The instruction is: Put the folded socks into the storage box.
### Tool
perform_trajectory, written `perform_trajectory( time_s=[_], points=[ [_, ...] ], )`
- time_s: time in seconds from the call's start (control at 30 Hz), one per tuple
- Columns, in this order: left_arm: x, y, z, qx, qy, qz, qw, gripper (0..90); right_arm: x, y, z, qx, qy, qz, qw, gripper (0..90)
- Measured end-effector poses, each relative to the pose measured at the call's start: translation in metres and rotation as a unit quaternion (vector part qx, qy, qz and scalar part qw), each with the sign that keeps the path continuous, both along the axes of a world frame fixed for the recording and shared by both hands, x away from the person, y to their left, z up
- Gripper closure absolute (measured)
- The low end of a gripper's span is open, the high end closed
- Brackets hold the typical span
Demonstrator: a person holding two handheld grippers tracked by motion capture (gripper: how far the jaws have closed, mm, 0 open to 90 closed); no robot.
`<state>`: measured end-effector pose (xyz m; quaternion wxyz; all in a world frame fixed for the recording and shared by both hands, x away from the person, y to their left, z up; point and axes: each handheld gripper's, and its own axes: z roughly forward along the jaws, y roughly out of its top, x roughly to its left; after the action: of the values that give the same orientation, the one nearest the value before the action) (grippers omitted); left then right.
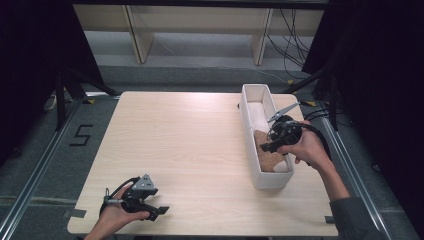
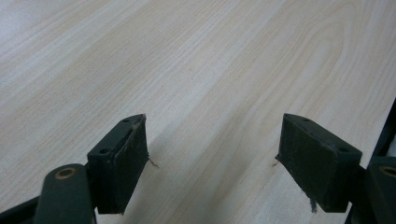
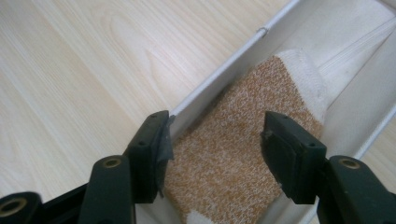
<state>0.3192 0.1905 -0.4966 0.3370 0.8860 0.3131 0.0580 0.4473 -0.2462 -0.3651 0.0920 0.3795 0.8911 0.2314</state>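
A long white box (image 1: 248, 131) stands on the right half of the wooden table. Inside it lies a brown speckled cloth with white edges (image 1: 262, 148), also seen from close above as the brown cloth (image 3: 238, 140) between the white box walls (image 3: 224, 74). My right gripper (image 1: 271, 146) hovers over the box's near half, jaws apart and nothing between them. In the right gripper view the right gripper (image 3: 215, 158) looks down on the cloth without touching it. My left gripper (image 1: 152, 212) rests near the table's front left edge, open over bare wood, and the left gripper (image 2: 212, 163) holds nothing.
Bare light wood table (image 1: 185, 145) spreads between the two hands. Black curtains flank both sides, and cables (image 1: 295, 40) lie on the floor beyond the far edge. A white cloth (image 1: 257, 112) lines the box's far end.
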Motion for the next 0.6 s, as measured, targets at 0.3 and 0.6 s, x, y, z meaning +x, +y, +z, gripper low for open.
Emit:
perform_trajectory(
  time_s=[0.3, 0.6],
  points=[
    [0.0, 0.0, -0.001, -0.002, 0.002, 0.002, 1.0, 23.3, -0.017, -0.004, 0.006, 0.062, -0.015, -0.015, 0.9978, 36.2],
    [0.001, 0.001, -0.002, 0.0, 0.005, 0.005, 1.0, 23.2, -0.041, -0.006, 0.002, 0.113, -0.054, -0.035, 0.9915, 29.6]
  ],
)
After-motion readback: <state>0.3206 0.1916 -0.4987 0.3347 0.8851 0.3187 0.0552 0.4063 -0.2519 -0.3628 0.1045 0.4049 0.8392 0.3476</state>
